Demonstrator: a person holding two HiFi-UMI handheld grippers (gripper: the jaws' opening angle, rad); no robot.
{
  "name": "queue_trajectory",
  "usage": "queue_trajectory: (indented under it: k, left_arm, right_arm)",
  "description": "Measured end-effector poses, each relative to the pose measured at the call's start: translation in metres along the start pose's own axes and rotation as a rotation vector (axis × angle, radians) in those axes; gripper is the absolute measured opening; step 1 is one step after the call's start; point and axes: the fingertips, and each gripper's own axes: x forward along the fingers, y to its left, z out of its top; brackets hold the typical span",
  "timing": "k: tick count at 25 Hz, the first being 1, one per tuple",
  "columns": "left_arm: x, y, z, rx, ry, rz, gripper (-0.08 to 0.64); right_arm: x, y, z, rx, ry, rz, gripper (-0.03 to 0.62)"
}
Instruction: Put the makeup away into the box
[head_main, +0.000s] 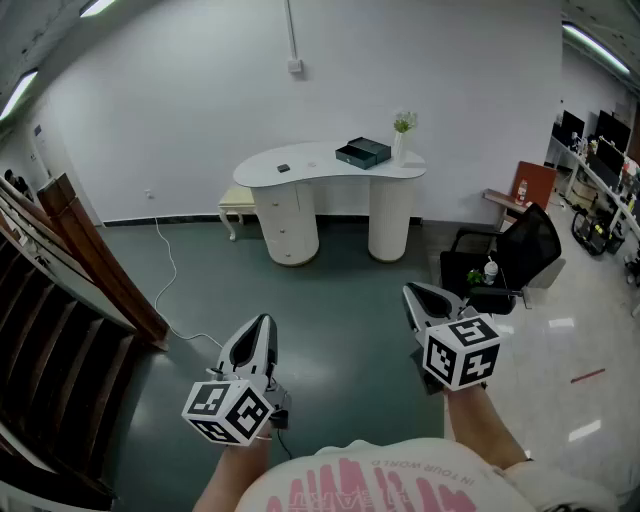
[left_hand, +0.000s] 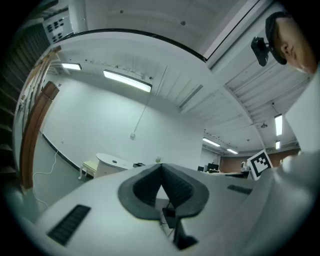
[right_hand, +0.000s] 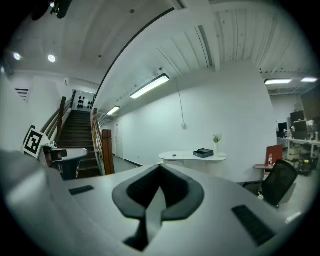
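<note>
Far across the room stands a white curved table. On it lie a dark open box and a small dark item; what the item is I cannot tell from here. My left gripper and right gripper are held in front of the person's body, well short of the table. Both point toward it. Both are shut, with nothing between the jaws.
A vase with a plant stands at the table's right end. A wooden staircase rises at the left, and a cable runs over the green floor. A black chair and desks with monitors stand at the right. A small bench sits left of the table.
</note>
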Motion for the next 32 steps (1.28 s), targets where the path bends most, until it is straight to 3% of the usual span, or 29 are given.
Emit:
queue_trajectory:
  k: [12,18,32]
  left_arm:
    - [-0.006,0.04,-0.035,-0.019,0.065,-0.025,0.002]
    - [-0.002,0.061,-0.065,-0.032,0.133,0.006,0.002]
    - [0.103,0.11,-0.078,-0.11,0.169,0.035,0.002]
  right_arm:
    - [0.022,0.018,-0.044,0.03,0.036,-0.028,-0.002]
    - [0.043,0.012,-0.073,0.118,0.098,-0.03,-0.002]
    - [0.165,-0.038,-0.06,0.076,0.142,0.039,-0.002]
